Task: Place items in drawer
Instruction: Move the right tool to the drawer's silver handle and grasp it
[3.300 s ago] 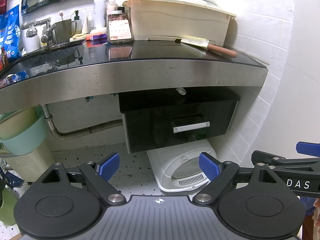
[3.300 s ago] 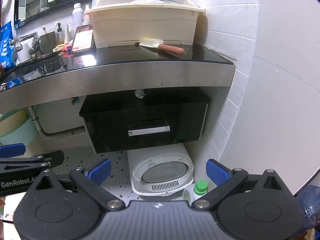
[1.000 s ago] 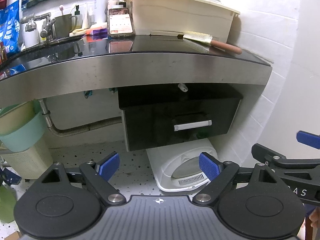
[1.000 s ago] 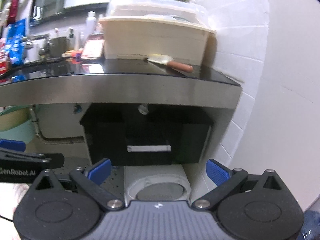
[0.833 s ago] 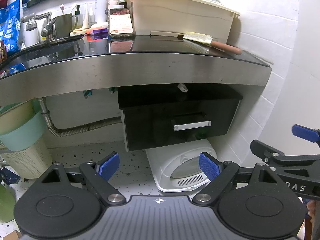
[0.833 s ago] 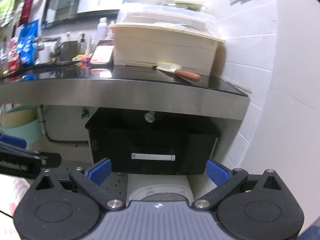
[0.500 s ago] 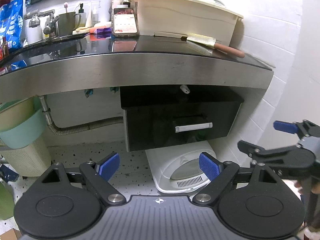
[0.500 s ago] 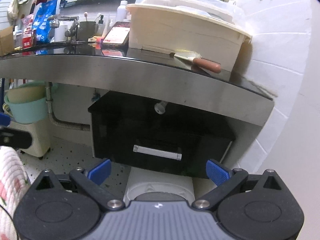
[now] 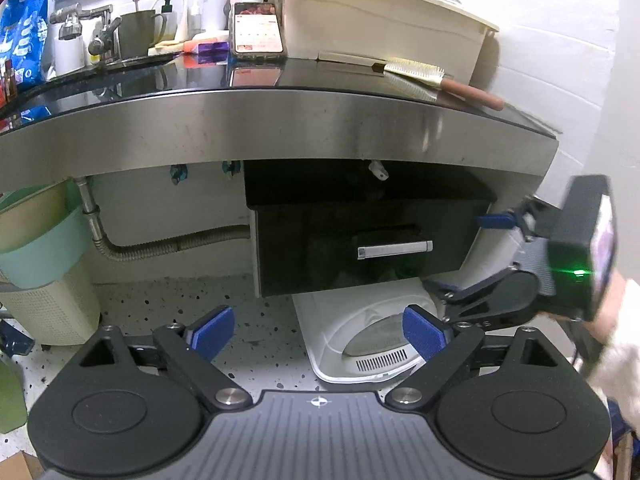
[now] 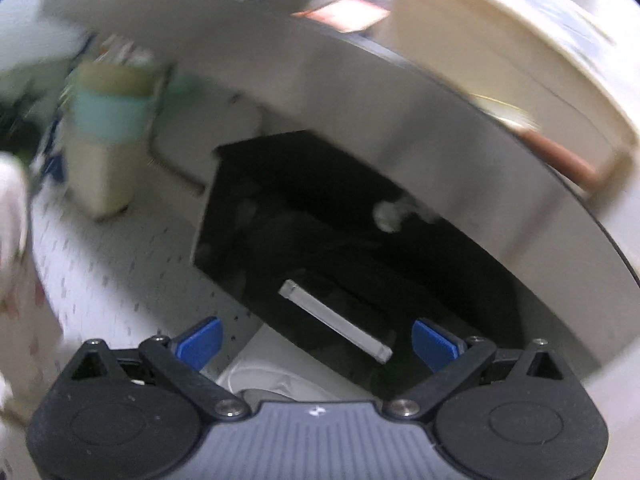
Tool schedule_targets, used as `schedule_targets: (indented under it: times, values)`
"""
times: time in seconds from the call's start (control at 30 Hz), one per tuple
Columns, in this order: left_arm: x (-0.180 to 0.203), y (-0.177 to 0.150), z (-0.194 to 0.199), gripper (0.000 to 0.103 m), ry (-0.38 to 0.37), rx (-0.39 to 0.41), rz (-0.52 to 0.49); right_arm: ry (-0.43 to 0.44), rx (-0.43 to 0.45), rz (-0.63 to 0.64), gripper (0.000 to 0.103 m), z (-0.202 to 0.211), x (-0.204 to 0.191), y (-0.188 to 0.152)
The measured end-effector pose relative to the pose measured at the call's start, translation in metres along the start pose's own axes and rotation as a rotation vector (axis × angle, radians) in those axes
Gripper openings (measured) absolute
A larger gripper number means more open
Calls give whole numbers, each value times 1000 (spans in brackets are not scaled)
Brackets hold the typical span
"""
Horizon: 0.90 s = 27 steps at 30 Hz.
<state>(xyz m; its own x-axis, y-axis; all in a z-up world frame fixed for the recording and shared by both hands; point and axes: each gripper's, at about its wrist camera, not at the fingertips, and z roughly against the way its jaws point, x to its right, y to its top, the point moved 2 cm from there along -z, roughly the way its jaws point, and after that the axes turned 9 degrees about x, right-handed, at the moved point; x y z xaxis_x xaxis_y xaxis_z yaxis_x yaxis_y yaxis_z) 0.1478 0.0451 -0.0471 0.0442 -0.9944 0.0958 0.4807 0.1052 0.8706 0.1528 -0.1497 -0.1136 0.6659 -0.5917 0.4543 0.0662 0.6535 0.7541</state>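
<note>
From the left wrist, the left gripper (image 9: 316,330) is spread wide and grasps nothing, its two blue pads level above the speckled floor. Straight ahead and above it hangs one black drawer (image 9: 368,248) under the steel-edged counter (image 9: 276,124), shut, with a single silver handle (image 9: 395,249). Directly below the drawer, just past the right pad, sits a white lidded bin (image 9: 360,332). On the counter top, far ahead, lie one phone (image 9: 258,28) propped up, one hairbrush (image 9: 436,80) with a brown handle, and a cream tub (image 9: 380,20) behind it. To the gripper's right the right gripper (image 9: 464,260) reaches in toward the drawer's right end, rolled on its side, with a sleeve behind it.

The right wrist view is motion-blurred and tilted. The right gripper (image 10: 316,344) is likewise released, both pads wide apart. The handle (image 10: 335,327) runs slantwise between the pads, close ahead, not touched. The bin (image 10: 264,376) lies beneath, the counter edge (image 10: 360,100) overhead.
</note>
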Motion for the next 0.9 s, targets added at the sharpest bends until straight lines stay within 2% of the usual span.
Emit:
schedule_targets:
  times: [0.1,0.53,0.63,0.9]
  values:
    - [-1,-1,-4,92,2,-9,-4,57,-31,162,102,-26,-6,-4]
    - [-6,-5,-18,92,24,-49,-26,232,-185,656,102,-120,-32,-33]
    - [-7,-5,-18,92,31,-50,-31,239,-209,711,102,-138,-36,-40]
    - [-11,-3,-21,92,49,-56,-36,279,-260,738,102,-168,-29,-50]
